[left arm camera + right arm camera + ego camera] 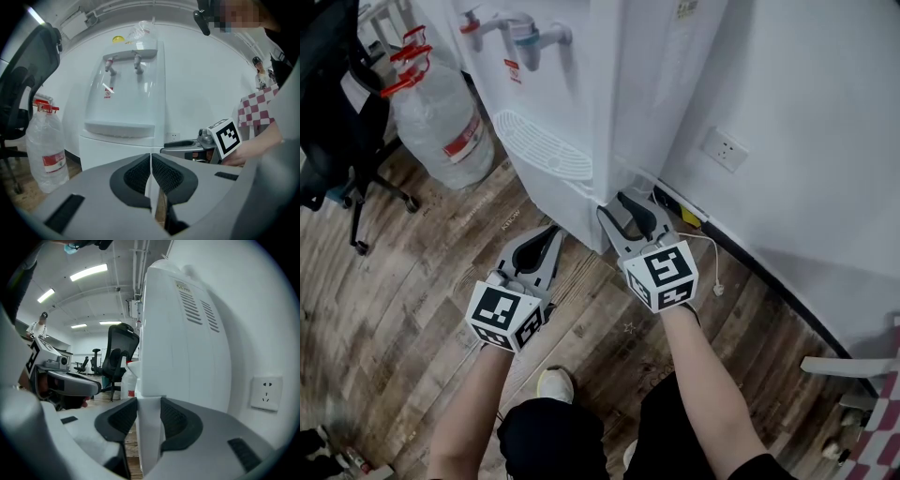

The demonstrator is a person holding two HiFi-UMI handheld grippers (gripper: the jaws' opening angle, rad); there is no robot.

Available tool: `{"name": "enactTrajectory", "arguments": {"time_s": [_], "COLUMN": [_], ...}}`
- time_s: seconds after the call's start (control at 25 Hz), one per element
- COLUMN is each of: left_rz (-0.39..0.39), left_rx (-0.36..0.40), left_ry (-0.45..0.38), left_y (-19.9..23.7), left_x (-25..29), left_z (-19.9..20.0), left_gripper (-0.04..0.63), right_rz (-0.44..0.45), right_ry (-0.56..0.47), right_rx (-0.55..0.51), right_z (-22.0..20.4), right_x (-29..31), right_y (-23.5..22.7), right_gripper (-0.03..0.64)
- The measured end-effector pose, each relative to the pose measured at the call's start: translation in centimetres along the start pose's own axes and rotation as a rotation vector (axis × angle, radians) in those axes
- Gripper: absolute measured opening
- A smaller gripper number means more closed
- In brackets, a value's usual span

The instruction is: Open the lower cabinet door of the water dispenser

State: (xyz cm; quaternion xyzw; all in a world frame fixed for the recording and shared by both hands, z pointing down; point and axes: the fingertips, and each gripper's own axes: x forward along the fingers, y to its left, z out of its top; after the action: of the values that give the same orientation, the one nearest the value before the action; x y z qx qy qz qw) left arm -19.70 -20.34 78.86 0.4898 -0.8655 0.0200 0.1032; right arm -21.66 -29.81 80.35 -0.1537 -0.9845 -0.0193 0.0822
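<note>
Low down, the white water dispenser [581,75] stands on a wood-plank floor [403,300] with its back near a plain white wall [806,103]. Its lower cabinet door [551,197] sits under the perforated drip tray [546,145] and looks flush with the body, not swung out. A wall socket [725,148] is on the wall just beside the dispenser's side panel, and a dark skirting strip [769,272] runs along the wall's foot from the dispenser's rear corner. A white cable with a plug [717,286] lies on the floor near that side. On the dispenser's other side a large clear water bottle [441,122] with a red handle stands on the planks, and beyond it is a black office chair [337,122]. The right gripper view shows strip lights [89,272] on the ceiling past the dispenser's front.

The right hand-held gripper [614,206] is at the dispenser's bottom front corner. Its jaws are spread wide, with the white corner edge between them. Whether the pads touch that edge I cannot tell. The left hand-held gripper [553,230] is just in front of the cabinet door, its jaws closed together on nothing, apart from the dispenser.
</note>
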Motion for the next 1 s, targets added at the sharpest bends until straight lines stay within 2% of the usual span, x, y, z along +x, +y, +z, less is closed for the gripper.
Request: {"name": "enactTrajectory", "arguments": {"time_s": [0.44, 0.8, 1.0], "left_rz": [0.037, 0.054, 0.065], "left_rx": [0.013, 0.004, 0.018], "left_ry": [-0.004, -0.007, -0.018], "left_y": [0.0, 0.1, 0.2], "left_x": [-0.5, -1.2, -1.3], "left_z": [0.4, 0.7, 1.0], "left_gripper": [0.025, 0.189, 0.224], "right_rz": [0.045, 0.096, 0.126], "right_ry": [-0.013, -0.025, -0.02], "right_rx": [0.004, -0.009, -0.025], "right_z": [0.0, 0.0, -0.2], "right_x": [-0.2, -0.4, -0.4], "right_y": [2.9, 5.7, 7.3], "right_gripper": [0.17, 0.164, 0.16]}}
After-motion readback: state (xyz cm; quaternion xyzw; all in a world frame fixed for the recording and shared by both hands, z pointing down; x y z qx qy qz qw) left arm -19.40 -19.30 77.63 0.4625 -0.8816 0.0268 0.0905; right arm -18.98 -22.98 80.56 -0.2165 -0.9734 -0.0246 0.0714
